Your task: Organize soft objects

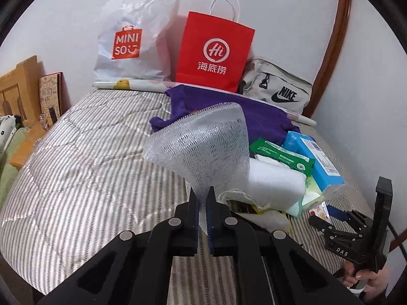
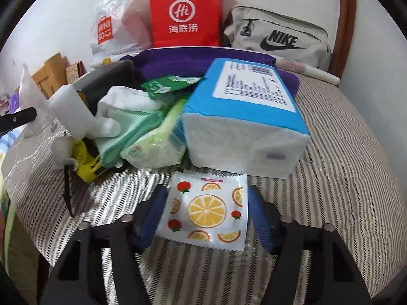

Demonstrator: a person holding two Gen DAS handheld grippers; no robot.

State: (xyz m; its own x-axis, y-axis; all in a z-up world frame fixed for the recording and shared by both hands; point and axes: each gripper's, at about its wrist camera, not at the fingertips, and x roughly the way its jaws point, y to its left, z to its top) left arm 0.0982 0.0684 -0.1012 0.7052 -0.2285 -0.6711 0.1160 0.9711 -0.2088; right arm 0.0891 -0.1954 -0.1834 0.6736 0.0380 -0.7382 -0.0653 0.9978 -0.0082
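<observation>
A bed (image 2: 343, 167) with a grey-and-white striped quilt carries a blue tissue pack (image 2: 244, 117), a fruit-printed sachet (image 2: 206, 211), a green wet-wipe pack (image 2: 155, 147), a purple cloth (image 1: 257, 117), a red paper bag (image 1: 213, 50), a white Miniso bag (image 1: 127, 45) and a grey Nike bag (image 1: 279, 89).

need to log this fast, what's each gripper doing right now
left gripper: closed on the white foam net sleeve, lifted off the bed.
right gripper: open, fruit-print sachet lying between the fingers, not pinched.

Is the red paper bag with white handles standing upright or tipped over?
Upright. The red paper bag stands on its base at the head of the striped bed, its handles pointing up, against the white wall.
</observation>
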